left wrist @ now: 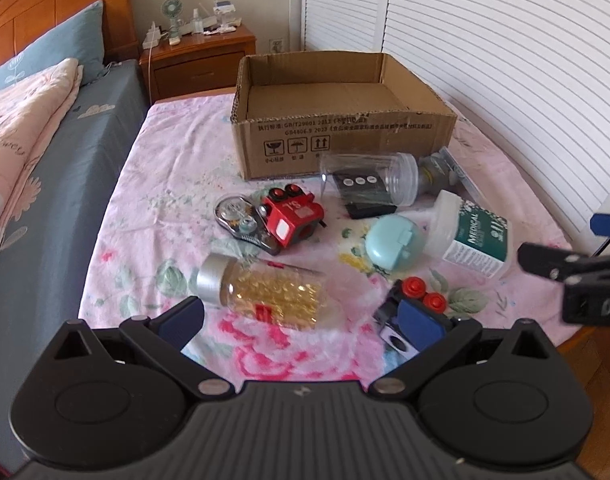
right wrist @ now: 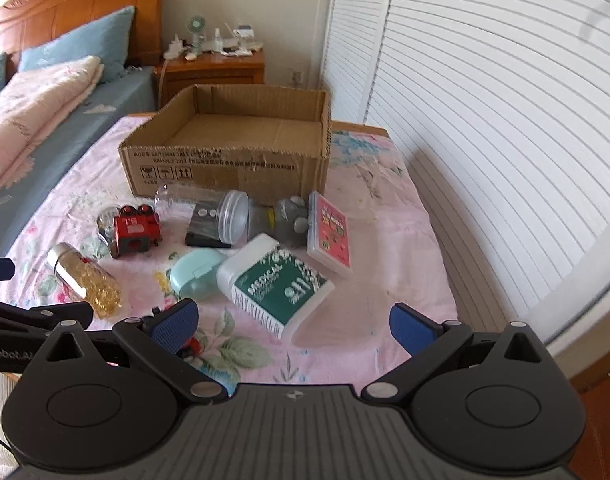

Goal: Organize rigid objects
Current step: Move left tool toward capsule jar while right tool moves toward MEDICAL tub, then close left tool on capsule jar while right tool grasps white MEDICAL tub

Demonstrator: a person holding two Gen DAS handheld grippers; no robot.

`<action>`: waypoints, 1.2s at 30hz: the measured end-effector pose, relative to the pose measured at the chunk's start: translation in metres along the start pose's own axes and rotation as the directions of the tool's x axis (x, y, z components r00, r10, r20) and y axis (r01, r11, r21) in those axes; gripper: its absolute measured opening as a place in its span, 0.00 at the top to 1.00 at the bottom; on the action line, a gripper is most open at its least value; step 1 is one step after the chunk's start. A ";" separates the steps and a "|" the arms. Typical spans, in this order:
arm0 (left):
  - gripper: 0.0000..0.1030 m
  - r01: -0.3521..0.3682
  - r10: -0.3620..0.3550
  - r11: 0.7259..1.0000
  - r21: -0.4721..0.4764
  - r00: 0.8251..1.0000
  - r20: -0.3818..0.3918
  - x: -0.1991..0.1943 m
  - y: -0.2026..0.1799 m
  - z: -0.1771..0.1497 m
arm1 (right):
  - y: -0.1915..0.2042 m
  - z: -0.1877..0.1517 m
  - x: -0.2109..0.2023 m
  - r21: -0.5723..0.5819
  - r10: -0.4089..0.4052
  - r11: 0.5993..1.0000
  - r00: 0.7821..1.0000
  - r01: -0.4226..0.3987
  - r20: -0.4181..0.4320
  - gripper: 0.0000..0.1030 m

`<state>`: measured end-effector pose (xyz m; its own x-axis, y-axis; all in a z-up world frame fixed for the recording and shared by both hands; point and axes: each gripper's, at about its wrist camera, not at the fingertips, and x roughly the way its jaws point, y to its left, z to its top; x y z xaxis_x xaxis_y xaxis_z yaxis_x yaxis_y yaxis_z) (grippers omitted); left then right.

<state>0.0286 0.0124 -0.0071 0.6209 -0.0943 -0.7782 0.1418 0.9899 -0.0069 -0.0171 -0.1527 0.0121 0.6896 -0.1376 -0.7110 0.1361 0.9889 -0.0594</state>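
Note:
An open cardboard box (left wrist: 337, 148) (right wrist: 225, 168) stands at the far side of a table with a pink floral cloth. In front of it lie a clear jar (left wrist: 369, 180) (right wrist: 209, 212), a red toy train (left wrist: 291, 218) (right wrist: 135, 232), a bottle of yellow capsules (left wrist: 269, 292) (right wrist: 85, 280), a mint round case (left wrist: 393, 244) (right wrist: 195, 274), a green and white MEDICAL bottle (left wrist: 473, 236) (right wrist: 277, 284) and a blue toy with red knobs (left wrist: 417, 300). My left gripper (left wrist: 301, 320) is open just behind the capsule bottle. My right gripper (right wrist: 295, 324) is open near the MEDICAL bottle.
A pink card box (right wrist: 331, 232) and a grey toy (right wrist: 293, 216) lie right of the jar. A bed (left wrist: 45, 152) runs along the left, a wooden nightstand (left wrist: 197, 60) stands behind, and white louvred doors (right wrist: 485, 100) close off the right.

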 end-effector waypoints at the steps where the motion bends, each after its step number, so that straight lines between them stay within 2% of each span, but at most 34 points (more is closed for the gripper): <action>1: 0.01 0.001 -0.001 1.000 0.009 1.000 0.000 0.003 0.002 0.000 | -0.002 0.000 0.003 0.003 0.004 1.000 1.000 -0.004 0.006 0.00; 10: 0.01 0.063 -0.060 0.997 0.048 0.997 -0.044 0.039 0.022 -0.006 | -0.006 -0.007 0.042 -0.022 0.014 1.000 1.000 -0.014 -0.020 0.00; 15: 0.01 0.077 -0.073 0.996 0.055 0.996 -0.056 0.054 0.027 -0.007 | -0.002 0.005 0.058 -0.013 0.038 0.999 0.999 -0.038 -0.013 0.00; 20: 0.01 0.096 -0.091 0.993 0.062 0.993 -0.078 0.069 0.032 -0.007 | 0.009 0.020 0.077 -0.035 0.026 0.999 1.000 -0.026 -0.007 0.00; 25: 0.01 0.097 -0.089 0.992 0.077 0.990 -0.106 0.082 0.033 -0.008 | 0.015 0.027 0.095 -0.016 0.011 1.000 0.999 -0.011 -0.037 0.00; 27: 0.01 0.091 -0.083 0.991 0.096 0.993 -0.090 0.083 0.032 -0.009 | 0.015 0.027 0.103 -0.005 -0.010 1.000 0.998 0.010 -0.057 0.00; 36: 0.01 0.105 -0.099 0.989 0.107 0.993 -0.062 0.083 0.034 -0.012 | -0.002 0.007 0.087 0.023 -0.016 1.000 0.996 0.018 -0.087 0.00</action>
<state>0.0760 0.0399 -0.0793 0.5546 -0.1850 -0.8113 0.2882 0.9573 -0.0213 0.0476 -0.1670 -0.0448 0.6226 -0.1478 -0.7685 0.1648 0.9847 -0.0560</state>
